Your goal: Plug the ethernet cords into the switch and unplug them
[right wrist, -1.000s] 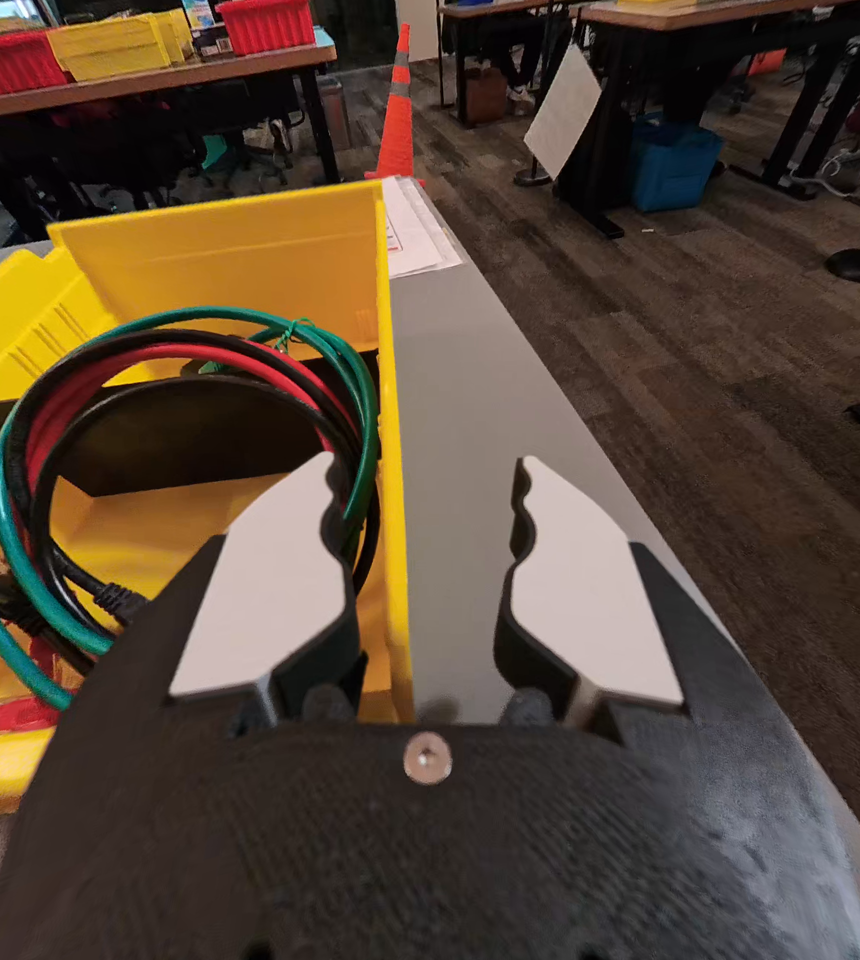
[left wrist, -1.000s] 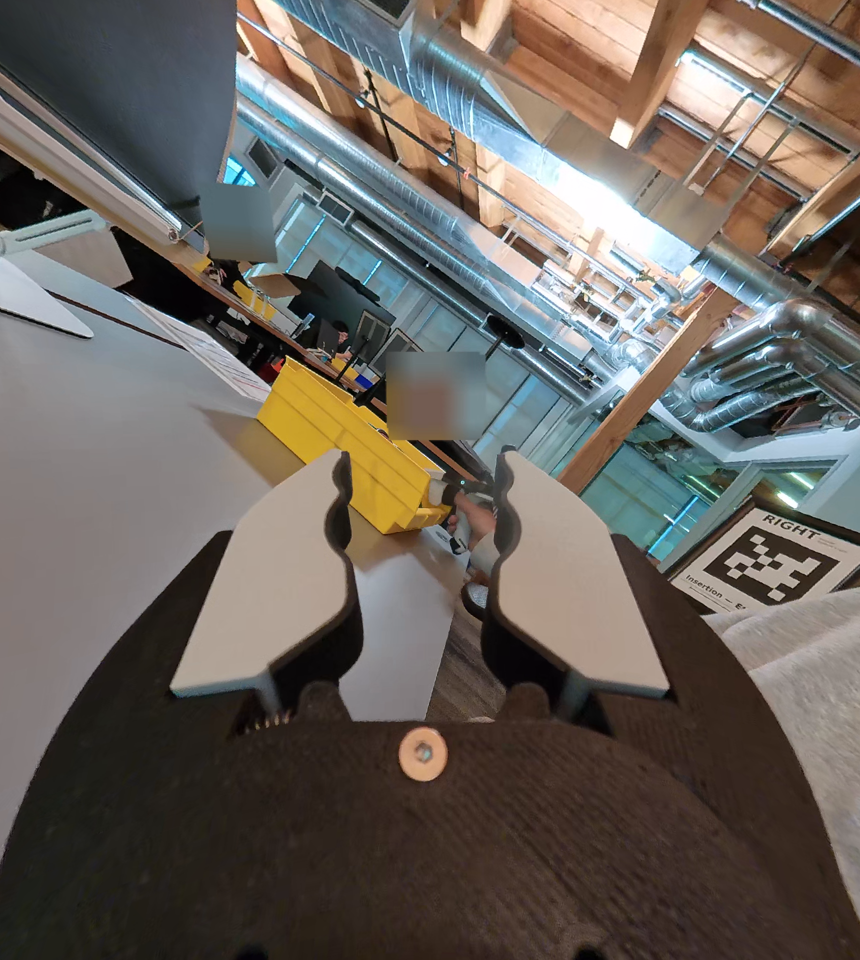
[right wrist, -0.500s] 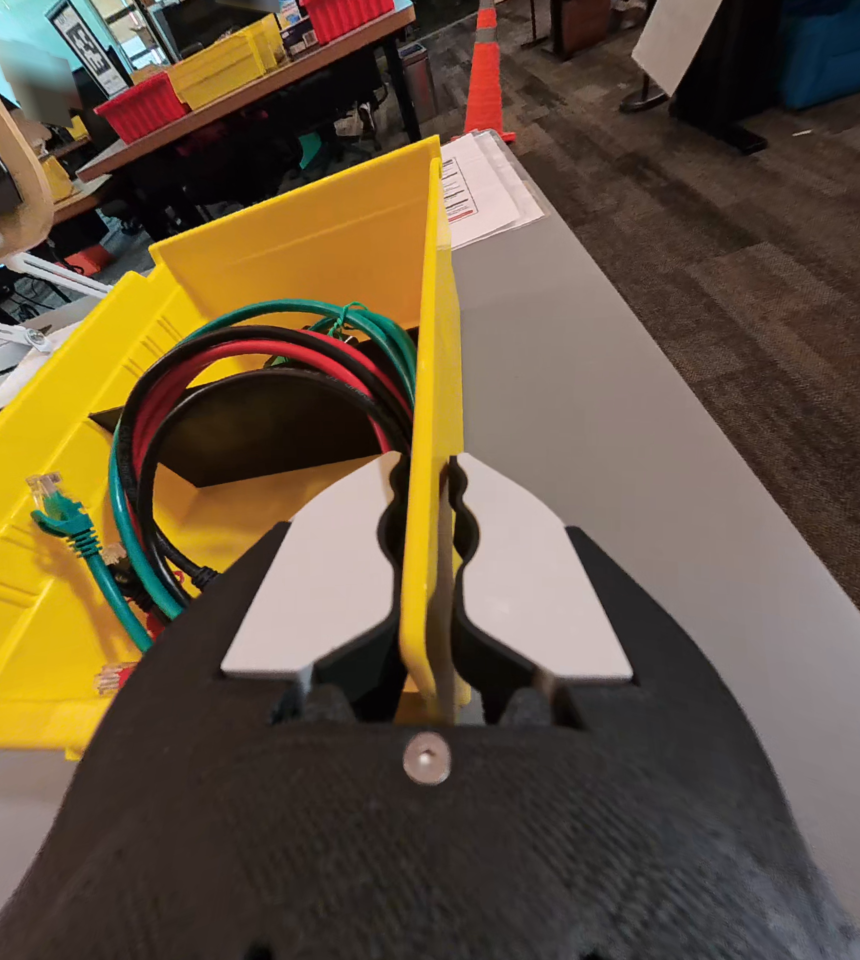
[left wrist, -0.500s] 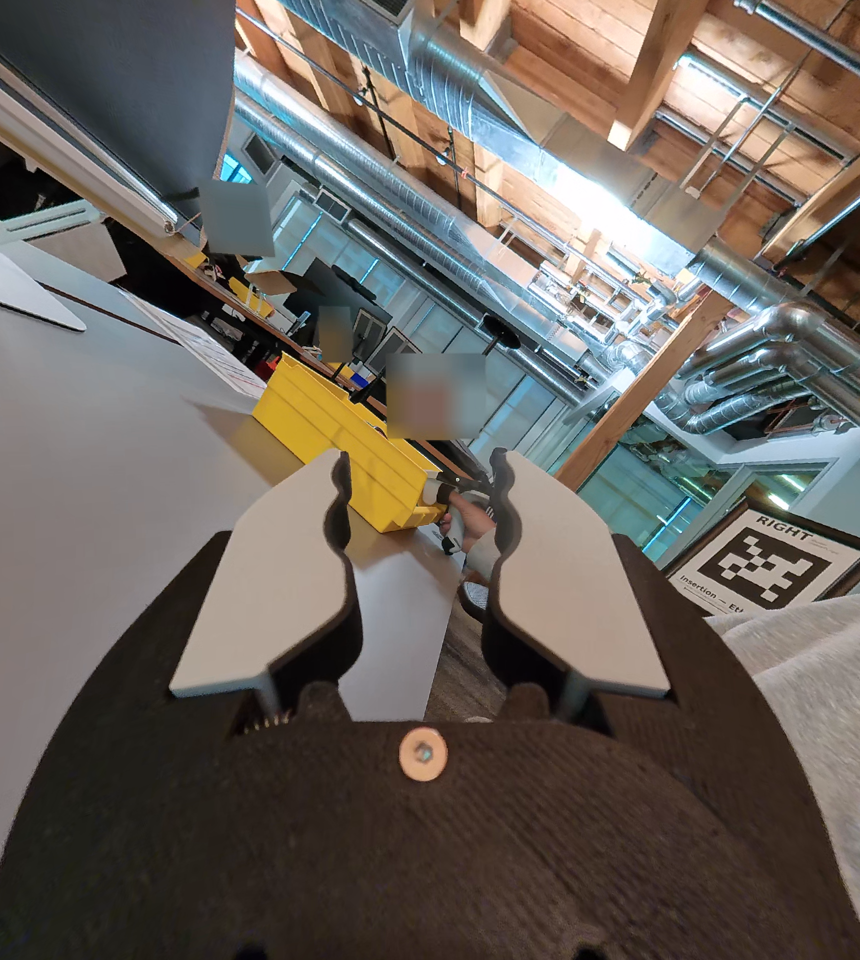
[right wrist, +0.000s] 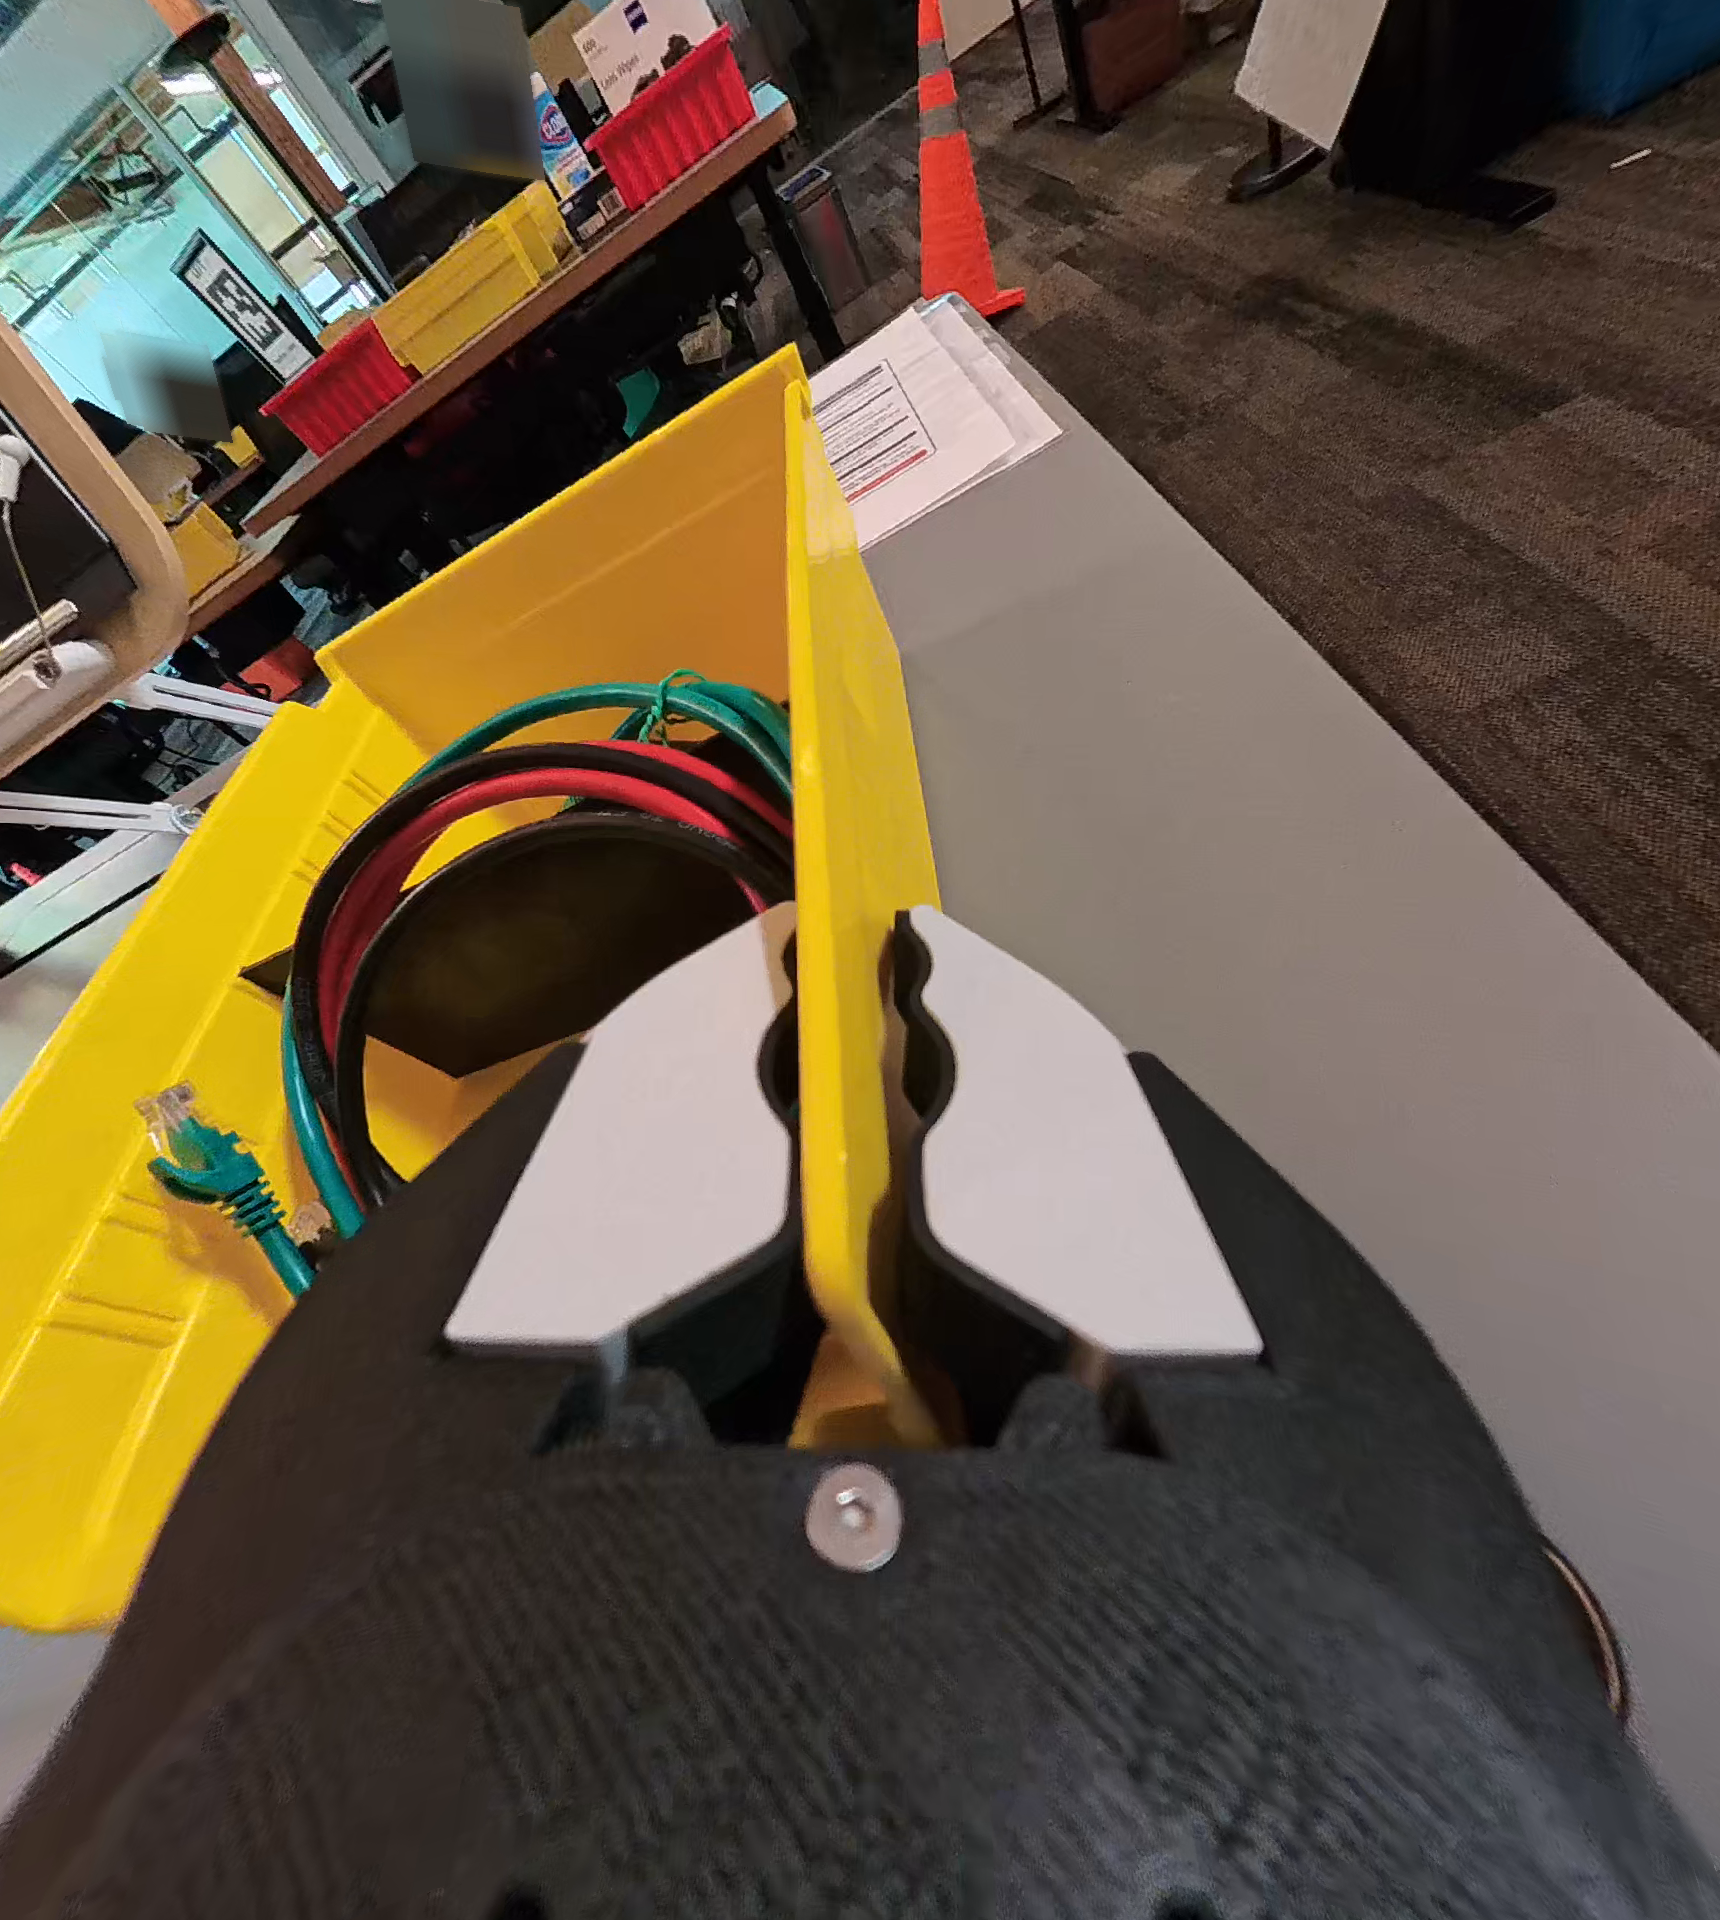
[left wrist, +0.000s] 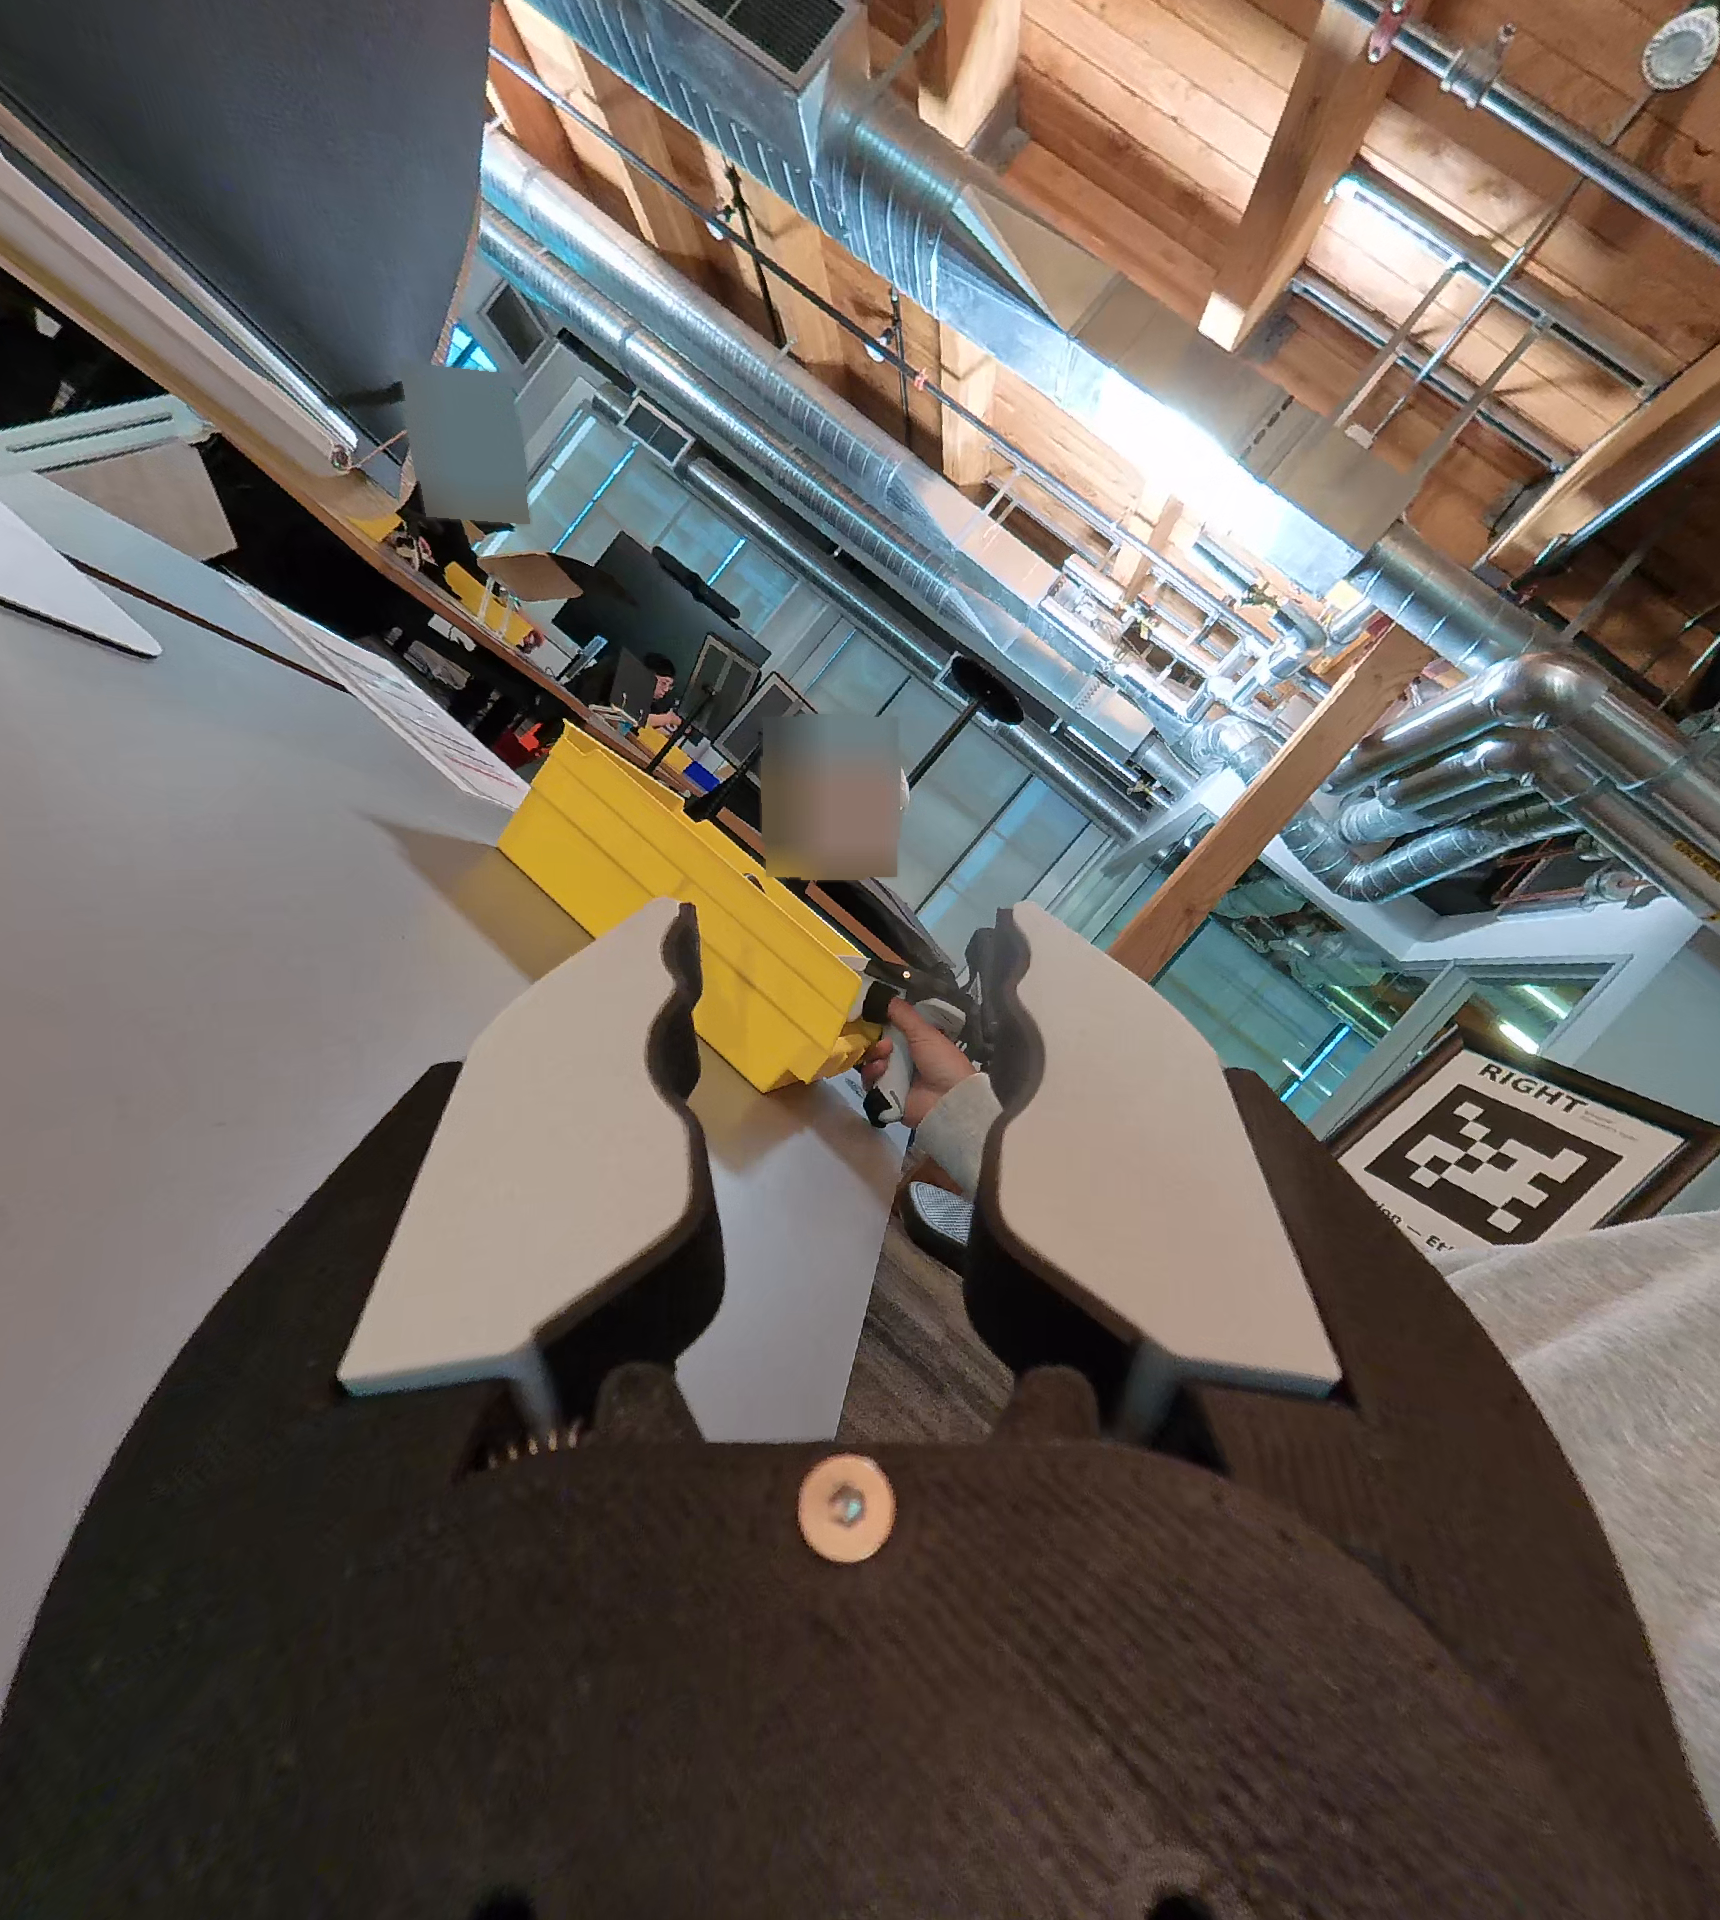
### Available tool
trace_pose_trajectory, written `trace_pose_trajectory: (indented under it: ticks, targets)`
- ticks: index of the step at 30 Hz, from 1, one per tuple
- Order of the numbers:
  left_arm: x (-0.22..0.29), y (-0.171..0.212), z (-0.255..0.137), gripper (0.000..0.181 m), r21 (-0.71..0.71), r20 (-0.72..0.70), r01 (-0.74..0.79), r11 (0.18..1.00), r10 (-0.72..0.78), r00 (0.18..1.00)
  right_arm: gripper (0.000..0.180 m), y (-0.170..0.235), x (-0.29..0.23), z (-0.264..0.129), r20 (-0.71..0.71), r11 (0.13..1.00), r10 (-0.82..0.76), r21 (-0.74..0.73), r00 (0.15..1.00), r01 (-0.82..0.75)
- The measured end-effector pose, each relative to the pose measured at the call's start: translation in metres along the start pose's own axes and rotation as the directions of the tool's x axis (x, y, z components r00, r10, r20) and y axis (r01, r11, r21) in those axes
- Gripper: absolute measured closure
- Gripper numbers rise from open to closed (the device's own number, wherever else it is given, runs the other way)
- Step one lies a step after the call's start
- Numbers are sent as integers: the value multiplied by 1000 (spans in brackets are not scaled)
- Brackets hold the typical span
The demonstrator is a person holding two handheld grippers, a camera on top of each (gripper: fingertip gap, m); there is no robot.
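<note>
A yellow bin [right wrist: 586, 623] on the grey table [right wrist: 1199, 883] holds coiled green [right wrist: 544, 707], black [right wrist: 482, 769] and red [right wrist: 440, 842] ethernet cords and a dark flat switch [right wrist: 544, 956]. A green plug [right wrist: 196, 1153] lies against the bin's left wall. My right gripper [right wrist: 840, 935] is shut on the bin's right wall, which is tilted up. My left gripper [left wrist: 845, 935] is open and empty, low over the table, pointing up toward the bin [left wrist: 669, 894] and the hand [left wrist: 923, 1060] holding the right gripper.
White papers [right wrist: 929, 426] lie on the table beyond the bin. The table's right edge drops to carpet [right wrist: 1458, 416], with an orange cone [right wrist: 955, 177] farther off. A framed marker sign [left wrist: 1500, 1153] and a grey sleeve [left wrist: 1666, 1455] are at my left gripper's right. A white plate [left wrist: 4, 571] lies far left.
My right gripper closed on the bin's right wall and has tipped the bin up and leftward. The left gripper has barely moved.
</note>
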State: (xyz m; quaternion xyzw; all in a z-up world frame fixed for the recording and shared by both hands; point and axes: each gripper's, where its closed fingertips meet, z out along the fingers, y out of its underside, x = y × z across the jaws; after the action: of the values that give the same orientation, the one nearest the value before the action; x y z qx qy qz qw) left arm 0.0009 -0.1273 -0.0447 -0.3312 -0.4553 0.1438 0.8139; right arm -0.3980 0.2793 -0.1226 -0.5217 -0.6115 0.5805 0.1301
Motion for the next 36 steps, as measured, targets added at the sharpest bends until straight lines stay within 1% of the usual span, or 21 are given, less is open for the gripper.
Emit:
trace_pose_trajectory:
  ticks: [1,22,36]
  targets:
    - [0,0,0,127,0,0,1,1000,-1,1000,165,0,0,0,0,1000,1,1,1000,-1]
    - [-3,-3,-2,127,28,-7,40,999,-39,999,167,-1,-2,-2,7,999,42,12,999,-42]
    - [-5,-5,-3,127,39,-5,51,998,-51,999,168,-8,-13,-6,46,998,44,45,998,-46]
